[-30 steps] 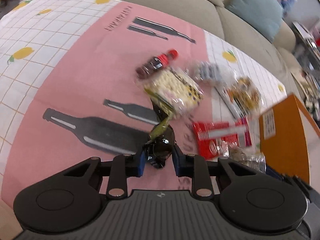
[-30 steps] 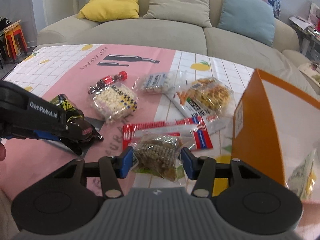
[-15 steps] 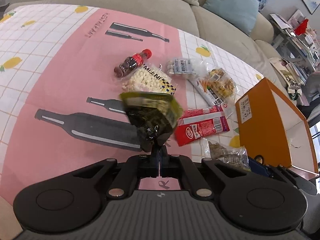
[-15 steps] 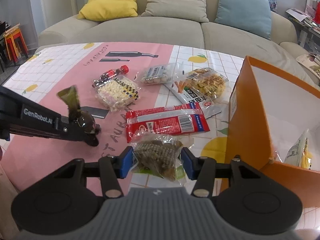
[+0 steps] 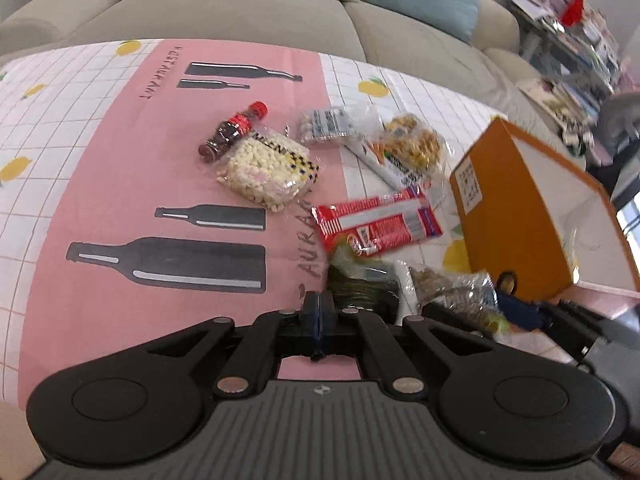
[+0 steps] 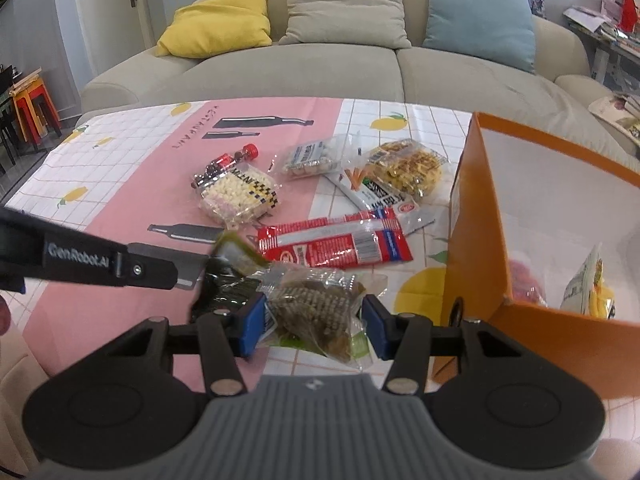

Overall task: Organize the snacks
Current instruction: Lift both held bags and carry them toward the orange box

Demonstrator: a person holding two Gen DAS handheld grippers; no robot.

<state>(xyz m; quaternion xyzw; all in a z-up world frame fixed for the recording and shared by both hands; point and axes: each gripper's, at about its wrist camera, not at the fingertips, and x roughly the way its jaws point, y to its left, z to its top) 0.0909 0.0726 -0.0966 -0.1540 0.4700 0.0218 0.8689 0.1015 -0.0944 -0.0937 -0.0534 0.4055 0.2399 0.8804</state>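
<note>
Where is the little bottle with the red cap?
In both views the small cola bottle lies on its side on the pink part of the tablecloth, at the far left of the snack pile, touching the clear bag of pale puffed snacks.

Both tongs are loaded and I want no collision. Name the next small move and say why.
Probably carry the right tongs, clamped on the clear packet of brown snacks, to the right and over the open orange box, which already holds packets. The left tongs, shut on the dark green packet, sit close beside it, so they should wait their turn.
</note>
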